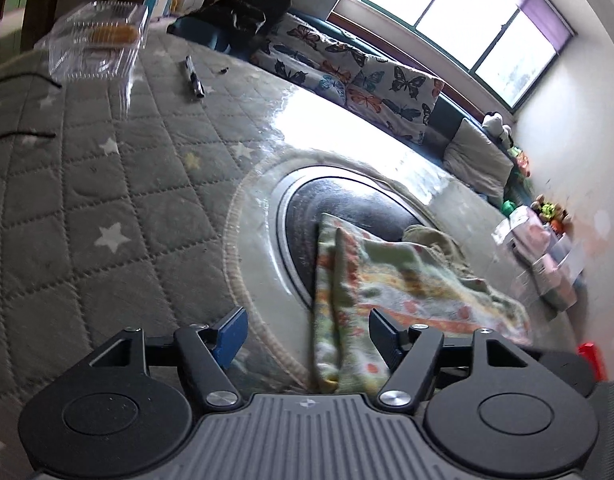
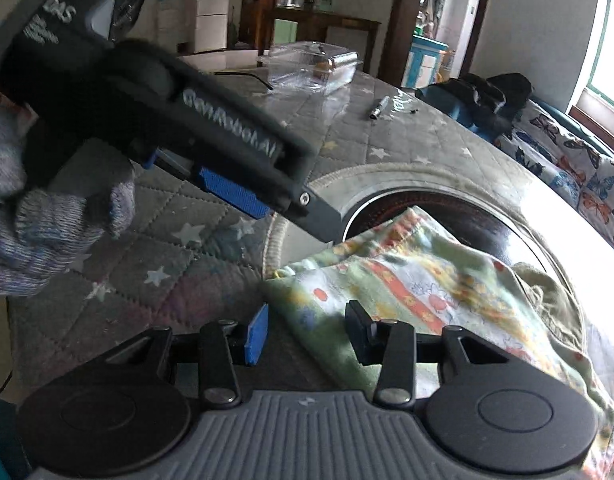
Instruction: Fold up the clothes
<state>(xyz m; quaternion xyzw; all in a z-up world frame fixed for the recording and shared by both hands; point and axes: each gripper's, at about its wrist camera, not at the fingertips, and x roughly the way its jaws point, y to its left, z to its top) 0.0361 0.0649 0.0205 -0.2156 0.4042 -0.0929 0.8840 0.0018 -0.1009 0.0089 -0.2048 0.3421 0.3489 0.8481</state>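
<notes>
A small patterned garment [image 1: 391,276], green with orange and yellow prints, lies partly folded on the table over a round black inset. It also shows in the right wrist view [image 2: 419,280]. My left gripper [image 1: 303,332] is open, its fingers to either side of the garment's near edge, just above it. My right gripper [image 2: 307,332] is open at the garment's near corner, with cloth between the fingers. The left gripper also shows in the right wrist view [image 2: 235,184], held by a gloved hand [image 2: 47,216] above the table.
The table has a quilted grey star-print cover [image 1: 87,200] under clear plastic. A clear plastic box [image 1: 95,40] and a pen-like object [image 1: 193,78] lie at the far side. A butterfly-print cushion [image 1: 347,68] and pillows line a bench under the window. Small boxes [image 1: 547,248] stand at right.
</notes>
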